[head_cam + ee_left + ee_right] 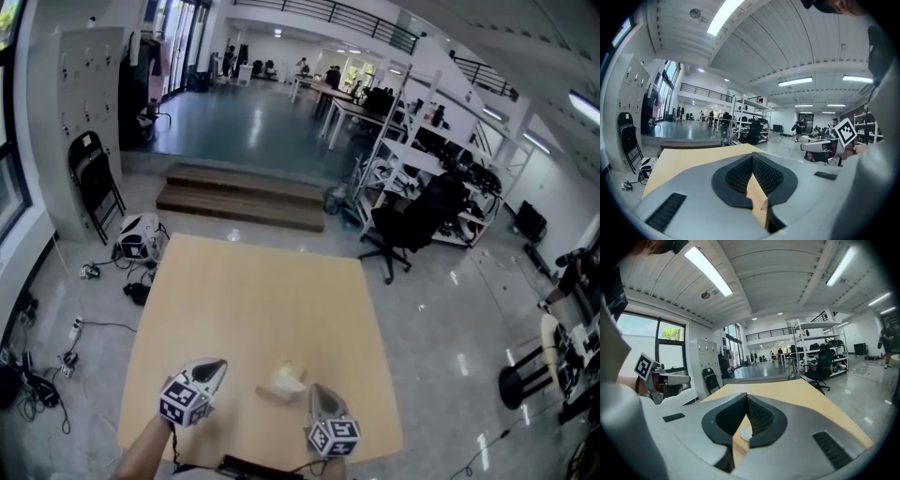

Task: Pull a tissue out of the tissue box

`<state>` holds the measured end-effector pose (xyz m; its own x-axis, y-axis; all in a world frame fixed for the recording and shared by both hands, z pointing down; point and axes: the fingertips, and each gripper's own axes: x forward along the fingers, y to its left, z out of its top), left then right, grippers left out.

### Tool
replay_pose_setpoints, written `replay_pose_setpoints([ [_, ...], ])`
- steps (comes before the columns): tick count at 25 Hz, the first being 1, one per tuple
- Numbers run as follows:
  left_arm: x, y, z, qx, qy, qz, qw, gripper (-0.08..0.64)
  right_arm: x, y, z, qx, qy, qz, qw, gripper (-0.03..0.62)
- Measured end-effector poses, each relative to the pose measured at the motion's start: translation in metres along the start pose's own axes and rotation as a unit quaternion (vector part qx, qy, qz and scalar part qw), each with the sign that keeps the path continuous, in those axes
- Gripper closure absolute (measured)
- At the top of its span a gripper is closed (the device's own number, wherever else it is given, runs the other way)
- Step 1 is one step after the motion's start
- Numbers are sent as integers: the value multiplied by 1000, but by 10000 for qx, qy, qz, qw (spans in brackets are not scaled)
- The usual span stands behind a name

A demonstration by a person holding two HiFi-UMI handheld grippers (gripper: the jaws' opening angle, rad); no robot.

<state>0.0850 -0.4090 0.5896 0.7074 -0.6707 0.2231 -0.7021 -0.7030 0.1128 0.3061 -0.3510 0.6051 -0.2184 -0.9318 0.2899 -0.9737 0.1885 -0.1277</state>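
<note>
A small tissue box (277,387) lies on the tan table (253,291) near its front edge, with a pale tissue (290,374) sticking out of its top. My left gripper (217,364) hovers to the left of the box, apart from it, with its jaws shut and nothing between them. My right gripper (317,387) sits just right of the box, also shut and empty. In the right gripper view a bit of white (746,432) shows through the gap below the closed tips (746,395). The left gripper view shows only bare table past its tips (752,154).
The table's far half is bare wood. On the floor beyond it are wooden steps (244,197), a black office chair (412,220) at the right, a folding chair (94,178) and cables at the left, and a black stool (525,380) at the far right.
</note>
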Motion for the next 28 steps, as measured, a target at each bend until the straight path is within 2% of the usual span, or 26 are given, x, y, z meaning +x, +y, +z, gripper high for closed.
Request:
replay_pose_setpoints([
  [11, 12, 4, -1, 14, 55, -54, 10000, 552, 14, -11, -15, 65, 163, -110, 9998, 581],
  [18, 9, 3, -5, -37, 98, -30, 9999, 552, 17, -15, -55, 276, 514, -105, 9982, 581],
  [28, 5, 6, -6, -18, 145, 13, 9999, 552, 30, -27, -121, 748, 1132, -173, 9906, 581],
])
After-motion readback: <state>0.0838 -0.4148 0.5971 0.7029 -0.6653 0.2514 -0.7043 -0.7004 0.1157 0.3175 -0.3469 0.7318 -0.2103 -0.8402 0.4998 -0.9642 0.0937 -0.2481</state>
